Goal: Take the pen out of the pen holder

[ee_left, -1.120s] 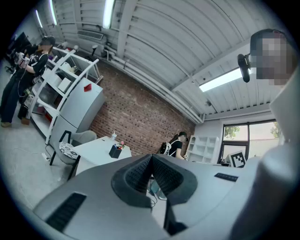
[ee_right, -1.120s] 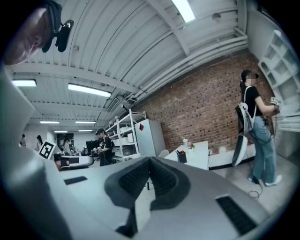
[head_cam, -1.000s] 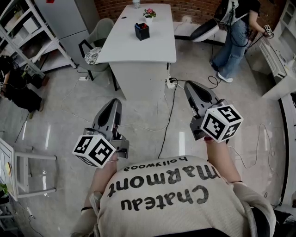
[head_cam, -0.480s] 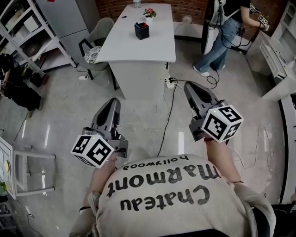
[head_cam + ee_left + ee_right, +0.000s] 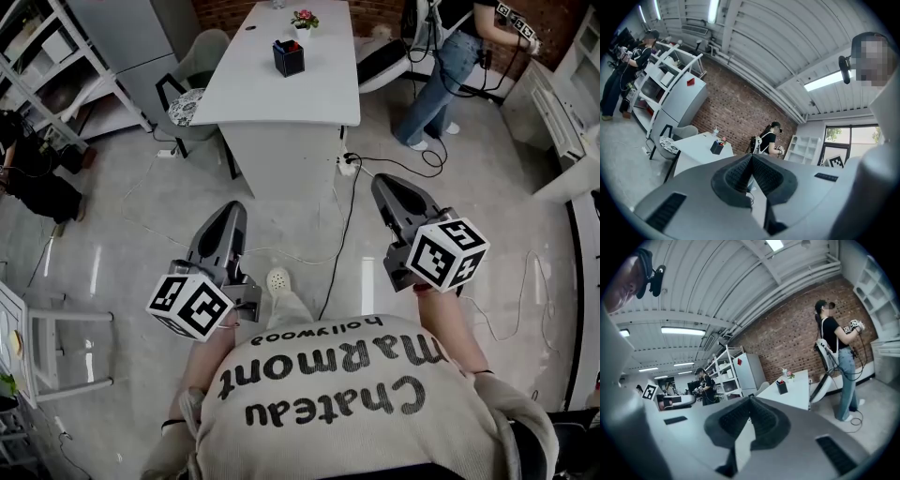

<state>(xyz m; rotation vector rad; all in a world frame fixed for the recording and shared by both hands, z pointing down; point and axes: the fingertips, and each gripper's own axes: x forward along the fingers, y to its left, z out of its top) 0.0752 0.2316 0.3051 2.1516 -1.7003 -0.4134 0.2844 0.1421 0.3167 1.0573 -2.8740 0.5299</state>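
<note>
No step of the task is done yet. The pen holder [image 5: 288, 58] stands on the counter [image 5: 281, 105] well ahead of me, and the pen in it is too small to single out. My left claw [image 5: 232, 210] and right claw [image 5: 383, 185] are both clenched on nothing. What remains is to approach, release, grasp and lift.

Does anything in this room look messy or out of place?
Only the cables: they trail loose over the floor from a power strip by the table. The pen holder stands upright on it.
</note>
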